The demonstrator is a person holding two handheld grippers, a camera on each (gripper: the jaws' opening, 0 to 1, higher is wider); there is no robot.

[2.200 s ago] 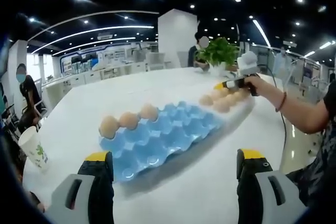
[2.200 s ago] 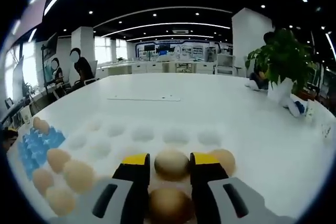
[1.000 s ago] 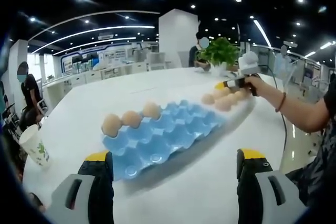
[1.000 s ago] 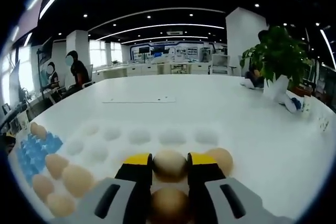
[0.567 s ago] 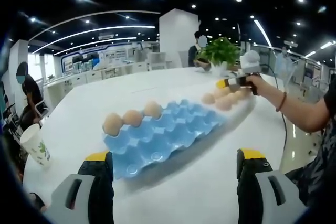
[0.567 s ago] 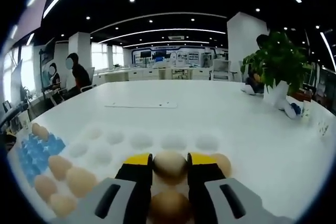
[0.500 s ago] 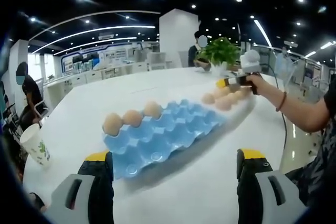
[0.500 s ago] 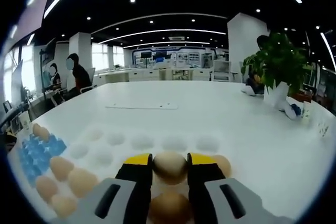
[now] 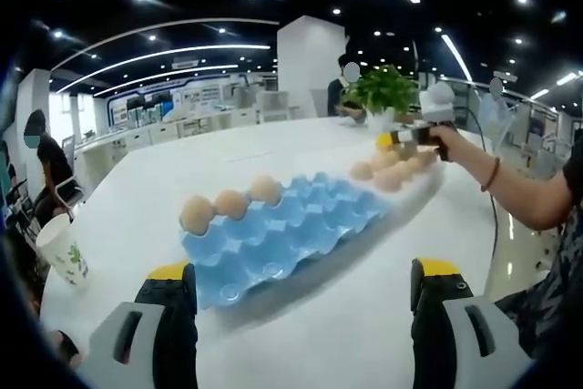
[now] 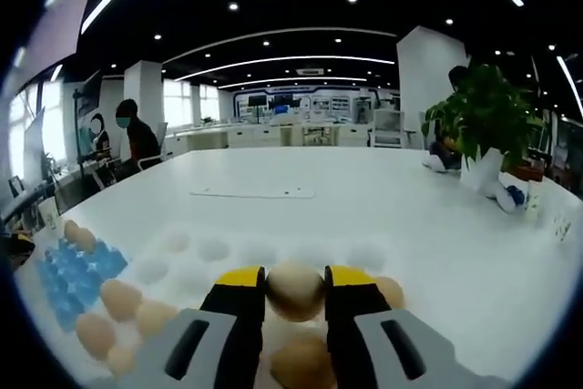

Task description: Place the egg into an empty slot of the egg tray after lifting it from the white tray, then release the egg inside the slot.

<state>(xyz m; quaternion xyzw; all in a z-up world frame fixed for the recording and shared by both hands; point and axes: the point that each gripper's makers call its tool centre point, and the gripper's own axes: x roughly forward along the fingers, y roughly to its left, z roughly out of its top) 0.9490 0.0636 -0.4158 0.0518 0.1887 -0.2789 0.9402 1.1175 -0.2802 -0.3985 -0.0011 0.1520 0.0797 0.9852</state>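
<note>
In the right gripper view my right gripper (image 10: 294, 281) is shut on a tan egg (image 10: 294, 291), held a little above the white tray (image 10: 214, 250). Several eggs (image 10: 120, 299) lie in the tray's near dimples. The blue egg tray (image 10: 80, 278) shows at the left edge. In the left gripper view the blue egg tray (image 9: 291, 234) lies mid-table with three eggs (image 9: 230, 203) along its far left row. Beyond it is the white tray (image 9: 392, 172), with the right gripper (image 9: 405, 138) in a person's hand over it. My left gripper (image 9: 301, 272) stands wide open, nothing between its jaws.
A paper cup (image 9: 62, 252) stands near the table's left edge. A potted plant (image 10: 487, 111) sits at the table's far side, also seen as the plant (image 9: 383, 91). A flat sheet (image 10: 253, 194) lies mid-table. People sit at the far left.
My right gripper closed on the egg and has lifted it off the white tray; the tray has dropped lower in that view. The left gripper has stayed still and open.
</note>
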